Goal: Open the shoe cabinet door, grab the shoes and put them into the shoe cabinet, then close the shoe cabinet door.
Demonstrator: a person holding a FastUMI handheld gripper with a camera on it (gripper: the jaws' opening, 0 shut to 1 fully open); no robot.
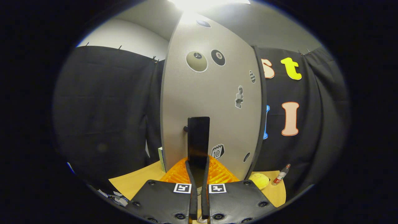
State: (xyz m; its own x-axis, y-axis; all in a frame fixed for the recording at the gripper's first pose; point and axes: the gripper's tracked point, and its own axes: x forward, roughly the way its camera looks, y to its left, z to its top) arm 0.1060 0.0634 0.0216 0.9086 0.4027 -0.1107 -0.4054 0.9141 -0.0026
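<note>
1. The claw (198, 169) is narrow, both fingers pressed on the black handle (198, 140) that rises straight up from between the fingertips. The handle is fixed by a short peg to the grey cabinet door (211, 102), which stands directly ahead of the claw.
2. The door carries stickers, billiard balls among them. Its right edge runs close past the black booth cloth (311, 124); its left edge stands against cloth as well. Whether the door is partly swung or flat shut I cannot tell, as the fisheye bends its edges.
3. No shoes can be made out ahead of the fingers; a yellow rounded thing (259, 180) and a small bottle (281, 175) sit on the wooden tabletop (136, 183), to the right of the claw and near the door's foot.
4. Risk: the grip is on a smooth flat bar, so a pull off the hinge's arc would likely slide the fingers off or twist the handle.
5. Risk: a door swinging right could sweep the bottle or snag the cloth.
6. Open room lies to the left of the claw over bare tabletop; the right is crowded.
</note>
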